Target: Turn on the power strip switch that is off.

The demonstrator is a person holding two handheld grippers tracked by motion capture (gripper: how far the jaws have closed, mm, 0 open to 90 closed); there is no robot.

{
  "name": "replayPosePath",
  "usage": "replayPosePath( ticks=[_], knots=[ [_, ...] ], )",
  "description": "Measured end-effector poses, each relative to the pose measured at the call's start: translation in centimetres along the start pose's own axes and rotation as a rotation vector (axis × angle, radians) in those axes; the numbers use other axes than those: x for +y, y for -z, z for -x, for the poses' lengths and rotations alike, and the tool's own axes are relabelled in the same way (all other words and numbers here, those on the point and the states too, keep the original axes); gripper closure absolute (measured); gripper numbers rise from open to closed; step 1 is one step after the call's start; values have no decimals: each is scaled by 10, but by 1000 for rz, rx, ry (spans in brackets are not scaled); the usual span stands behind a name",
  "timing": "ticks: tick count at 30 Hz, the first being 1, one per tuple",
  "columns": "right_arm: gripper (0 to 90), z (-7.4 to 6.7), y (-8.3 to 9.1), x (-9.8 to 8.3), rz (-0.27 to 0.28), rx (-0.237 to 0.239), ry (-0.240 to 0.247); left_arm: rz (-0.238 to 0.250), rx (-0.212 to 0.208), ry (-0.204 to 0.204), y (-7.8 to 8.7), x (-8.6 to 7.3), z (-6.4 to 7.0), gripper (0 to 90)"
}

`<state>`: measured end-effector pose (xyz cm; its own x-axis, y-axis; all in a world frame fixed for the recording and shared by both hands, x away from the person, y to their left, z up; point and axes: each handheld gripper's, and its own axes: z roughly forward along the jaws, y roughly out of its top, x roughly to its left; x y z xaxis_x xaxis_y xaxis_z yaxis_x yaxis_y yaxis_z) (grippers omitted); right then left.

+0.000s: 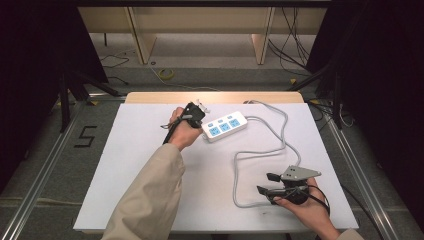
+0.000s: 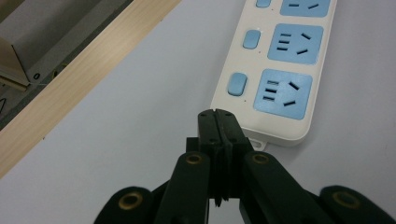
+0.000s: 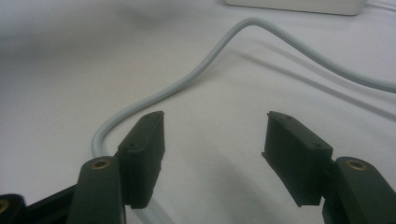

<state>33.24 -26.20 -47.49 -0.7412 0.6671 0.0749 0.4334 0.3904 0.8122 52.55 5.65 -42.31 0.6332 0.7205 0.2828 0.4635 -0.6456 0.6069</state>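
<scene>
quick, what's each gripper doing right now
Left gripper: jaws closed, empty, beside the white power strip with blue sockets.
Right gripper: jaws open, empty, over the grey cable.

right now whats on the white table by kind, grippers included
power strip: 1
grey cable: 1
grippers: 2, left gripper shut, right gripper open
total: 4

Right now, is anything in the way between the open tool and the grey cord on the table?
Nothing visible. The right tool is open, with its jaws apart over the bare white table. The grey cord curves just beyond the tips and passes under one jaw. No other object lies between them.
</scene>
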Motion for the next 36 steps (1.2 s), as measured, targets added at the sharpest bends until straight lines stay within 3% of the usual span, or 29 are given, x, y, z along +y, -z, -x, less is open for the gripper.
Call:
replayPosePath(
  ticks=[36],
  knots=[
    [389,1,1,0,3,2,4,7,9,-34,-17,38,1,899]
  ],
)
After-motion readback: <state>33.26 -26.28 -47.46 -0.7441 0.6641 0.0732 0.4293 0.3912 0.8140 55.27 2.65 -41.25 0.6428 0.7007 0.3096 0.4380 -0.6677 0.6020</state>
